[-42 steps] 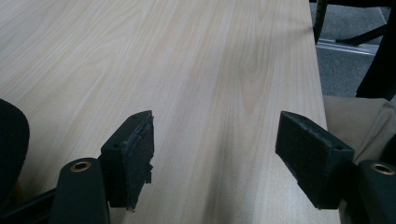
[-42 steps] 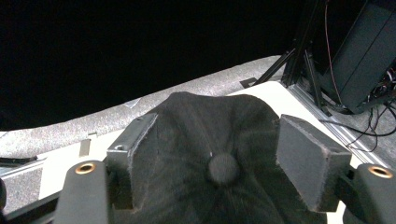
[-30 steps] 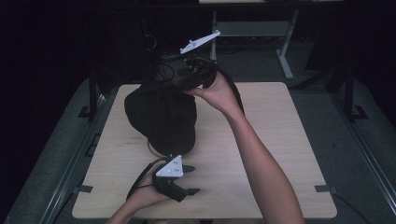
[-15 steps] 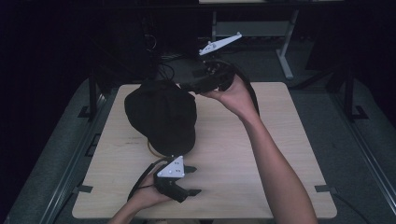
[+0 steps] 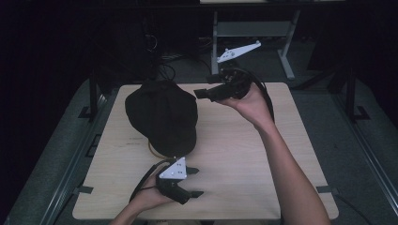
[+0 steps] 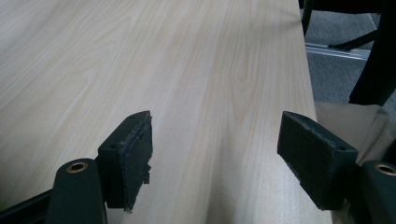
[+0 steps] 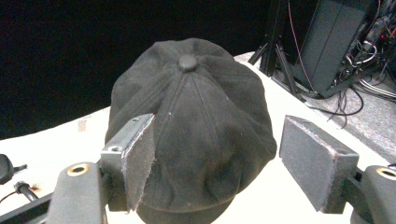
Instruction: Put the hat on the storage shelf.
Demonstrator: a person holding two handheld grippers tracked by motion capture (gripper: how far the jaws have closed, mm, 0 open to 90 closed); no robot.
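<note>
While black cap (image 5: 162,119) sits upper left on bench (image 5: 244,154), right gripper (image 5: 202,93) and left gripper (image 5: 195,183) fingers are apart, empty.

Cap (image 5: 162,117) sits on the bench (image 5: 244,154), left of centre toward the far side. Left gripper (image 5: 195,182) is down at the near edge, just in front of the cap, low over the bench. Right gripper (image 5: 202,92) is up off the bench, to the cap's right near the far edge.
</note>
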